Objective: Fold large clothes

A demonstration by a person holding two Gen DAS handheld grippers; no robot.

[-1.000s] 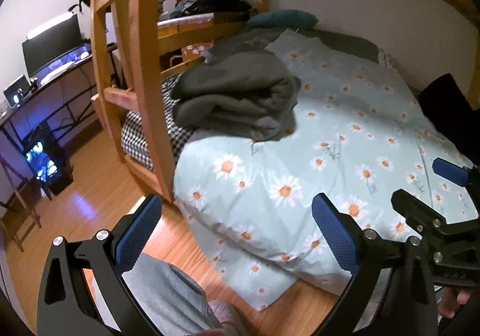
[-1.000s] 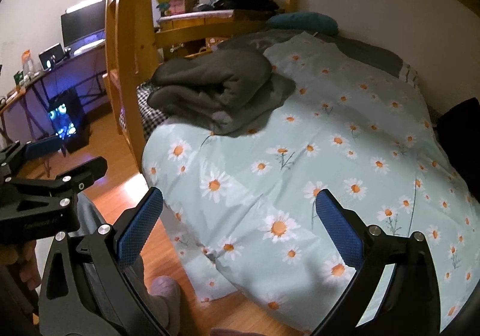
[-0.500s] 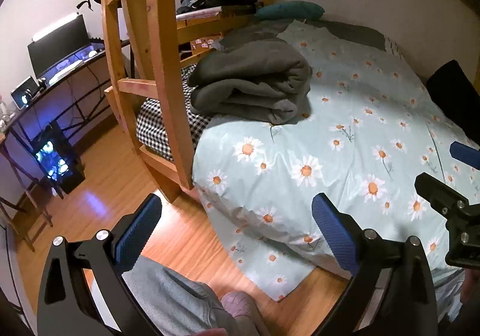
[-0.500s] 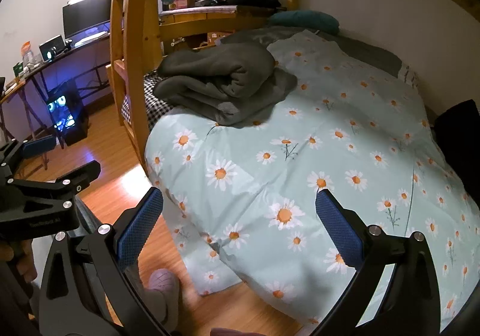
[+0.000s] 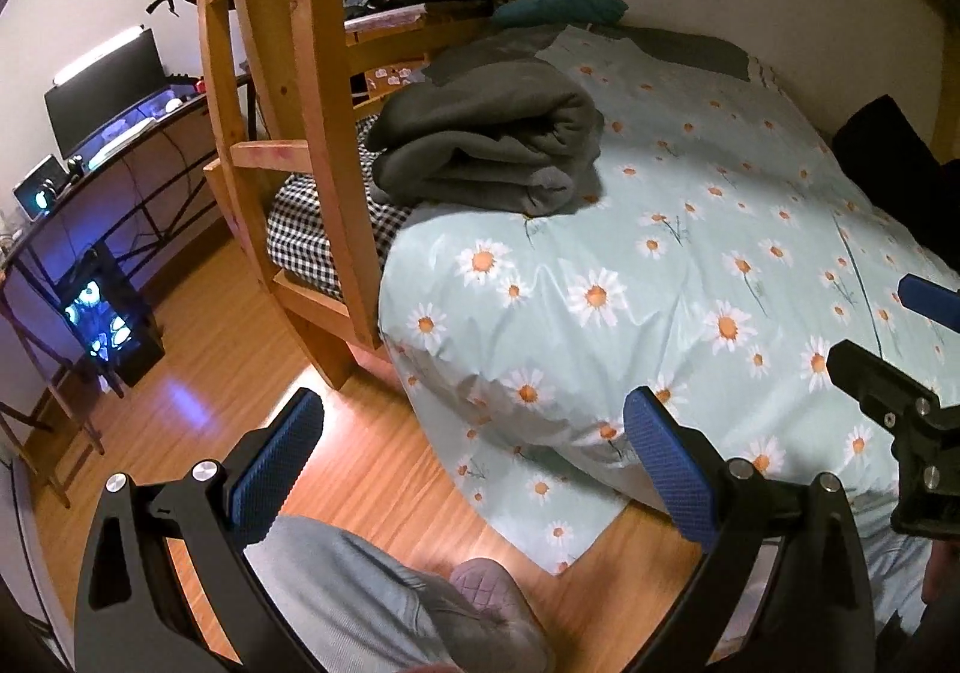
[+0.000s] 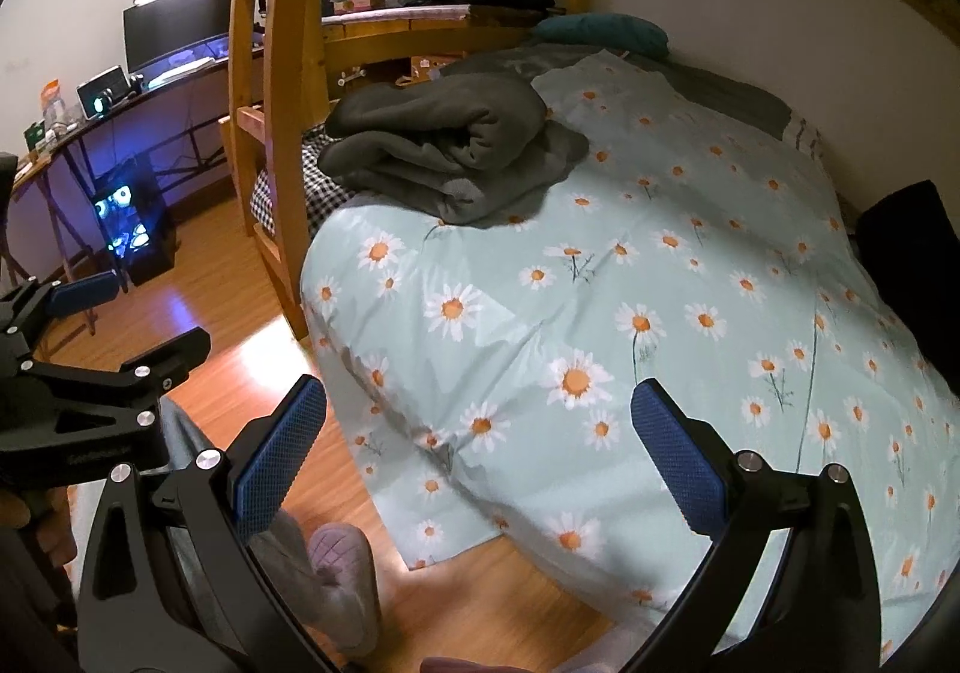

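A grey garment (image 5: 486, 144) lies loosely folded in a thick bundle on the daisy-print duvet (image 5: 690, 229), near the wooden ladder. In the right wrist view the same grey garment (image 6: 444, 144) sits at the duvet's (image 6: 660, 265) far left. My left gripper (image 5: 474, 463) is open and holds nothing, hovering over the floor at the bed's corner. My right gripper (image 6: 480, 451) is open too, over the duvet's near edge. Each one shows at the side of the other's view. A black garment (image 5: 888, 156) lies at the bed's right edge.
A wooden bunk ladder (image 5: 312, 132) stands at the bed's left side, with checked bedding (image 5: 312, 229) behind it. A desk with a monitor (image 5: 102, 90) and a lit computer case (image 5: 102, 313) lines the left wall. A person's leg and slipper (image 5: 480, 595) stand on the wooden floor.
Both grippers have drawn back slightly from the bed and tilted down, so more floor and the slipper show. Both stayed open and empty. The grey garment has not moved.
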